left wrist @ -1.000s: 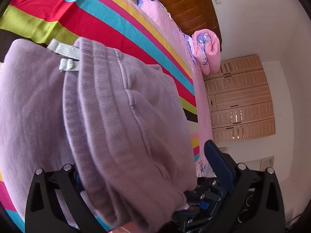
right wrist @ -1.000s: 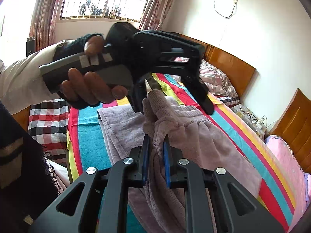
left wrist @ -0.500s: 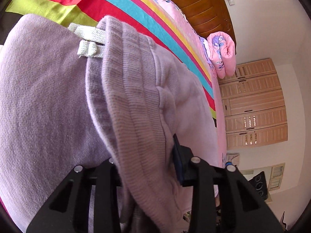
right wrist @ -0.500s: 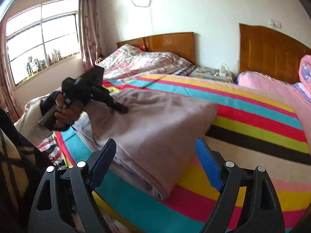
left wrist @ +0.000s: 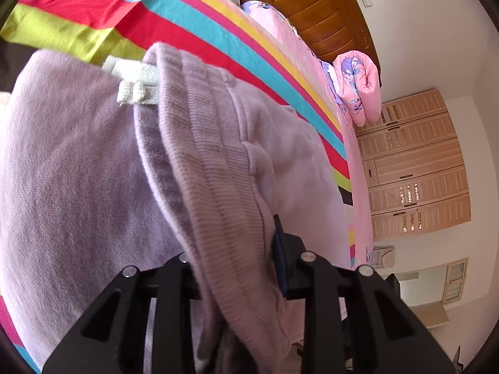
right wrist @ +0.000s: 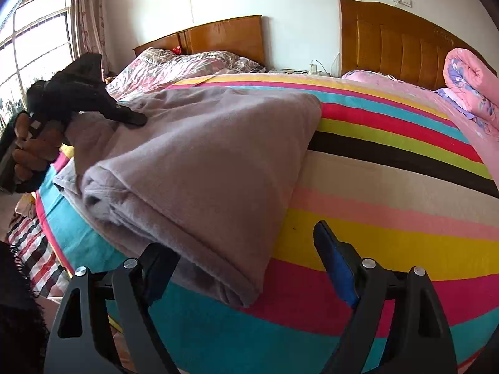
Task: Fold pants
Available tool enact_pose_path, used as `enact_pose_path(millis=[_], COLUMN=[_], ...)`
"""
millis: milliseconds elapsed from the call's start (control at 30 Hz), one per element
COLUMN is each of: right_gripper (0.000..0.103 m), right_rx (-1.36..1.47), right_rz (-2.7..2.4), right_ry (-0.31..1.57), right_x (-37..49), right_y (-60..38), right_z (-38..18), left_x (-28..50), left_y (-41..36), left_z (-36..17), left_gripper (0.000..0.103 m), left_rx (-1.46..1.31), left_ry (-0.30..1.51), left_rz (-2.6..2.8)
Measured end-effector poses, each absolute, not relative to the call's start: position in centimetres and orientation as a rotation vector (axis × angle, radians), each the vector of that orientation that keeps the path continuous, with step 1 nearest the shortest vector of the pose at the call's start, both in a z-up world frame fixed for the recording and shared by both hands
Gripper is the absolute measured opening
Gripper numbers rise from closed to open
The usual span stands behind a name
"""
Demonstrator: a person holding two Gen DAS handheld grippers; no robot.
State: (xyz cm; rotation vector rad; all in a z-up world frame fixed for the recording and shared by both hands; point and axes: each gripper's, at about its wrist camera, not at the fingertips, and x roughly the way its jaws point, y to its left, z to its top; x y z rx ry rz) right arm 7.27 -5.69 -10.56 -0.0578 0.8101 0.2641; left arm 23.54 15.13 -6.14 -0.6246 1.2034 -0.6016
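The lilac pants (right wrist: 212, 155) lie folded in layers on the striped bedspread (right wrist: 389, 212). In the left wrist view the ribbed waistband (left wrist: 218, 193) with a white drawstring (left wrist: 137, 84) fills the frame. My left gripper (left wrist: 237, 261) is shut on the waistband; the cloth hides its left finger. The left gripper also shows in the right wrist view (right wrist: 124, 115), at the pants' far left edge. My right gripper (right wrist: 246, 258) is open and empty, just above the near folded corner of the pants.
A rolled pink quilt (right wrist: 471, 84) lies at the right on a pink sheet. Two wooden headboards (right wrist: 402, 40) stand against the wall, with a patterned pillow (right wrist: 187, 65) behind the pants. A window (right wrist: 34, 46) is at the left. Wardrobes (left wrist: 414, 168) stand across the room.
My right gripper let go of the pants, opened and drew back to the near folded corner. My left gripper closed on the waistband and holds it.
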Motion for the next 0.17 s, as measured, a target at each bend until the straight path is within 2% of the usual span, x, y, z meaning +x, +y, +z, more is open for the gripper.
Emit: enact_pose_path(millis=[167], right_gripper=[0.084], right_rx=[-0.048], right_rz=[0.211], right_ry=[0.787], right_x=[6.7], right_y=[-6.1], right_z=[-11.0], left_x=[22.0], left_y=[12.9], left_z=[4.9], left_gripper=[0.023], left_rx=[-0.439], left_ry=[1.01], left_rz=[-0.712])
